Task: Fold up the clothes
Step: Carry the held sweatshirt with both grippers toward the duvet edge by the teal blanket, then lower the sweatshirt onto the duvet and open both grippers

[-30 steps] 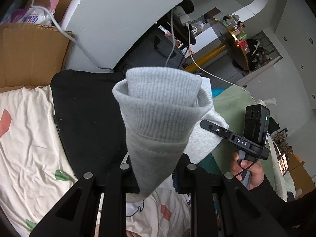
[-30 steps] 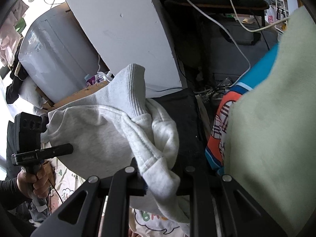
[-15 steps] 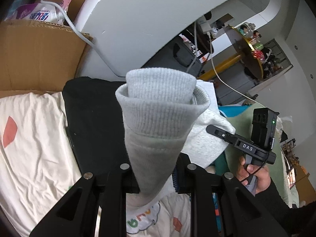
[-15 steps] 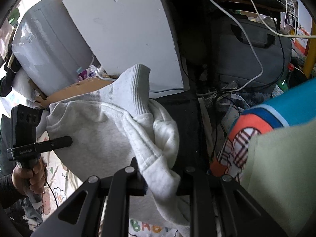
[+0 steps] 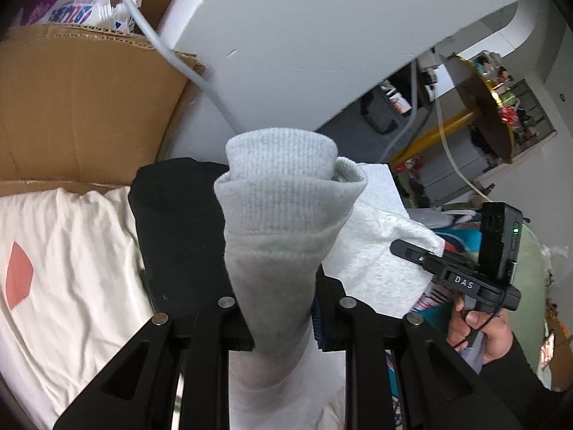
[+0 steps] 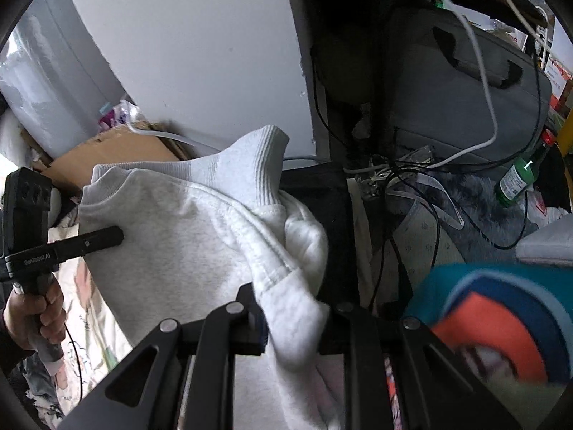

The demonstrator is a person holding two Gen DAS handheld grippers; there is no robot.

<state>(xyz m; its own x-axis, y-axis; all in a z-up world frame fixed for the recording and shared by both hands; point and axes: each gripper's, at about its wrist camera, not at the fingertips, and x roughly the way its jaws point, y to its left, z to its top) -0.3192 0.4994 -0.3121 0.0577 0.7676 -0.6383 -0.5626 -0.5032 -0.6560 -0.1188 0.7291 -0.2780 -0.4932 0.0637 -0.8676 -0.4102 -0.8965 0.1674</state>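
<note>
A light grey sweatshirt (image 6: 186,236) hangs stretched between my two grippers. My left gripper (image 5: 283,319) is shut on its ribbed end (image 5: 286,197), which stands up as a folded tube in front of the camera. My right gripper (image 6: 292,326) is shut on a bunched, stitched edge of the sweatshirt (image 6: 297,286). In the left wrist view the right gripper's tool (image 5: 476,272) appears at the right, held by a hand. The right wrist view shows the left tool (image 6: 32,225) at the left, one black finger (image 6: 96,240) lying against the cloth.
A folded black garment (image 5: 179,229) lies under the sweatshirt on a white patterned sheet (image 5: 64,279). A cardboard box (image 5: 78,100) and a white panel (image 5: 322,43) stand behind. To the right are a grey bag (image 6: 465,93), tangled cables (image 6: 401,172), a green bottle (image 6: 519,175) and a blue-orange cloth (image 6: 501,315).
Both grippers have carried the sweatshirt forward and downward, toward the black garment and the white panel. The box and the panel now loom larger. Both grips hold unchanged.
</note>
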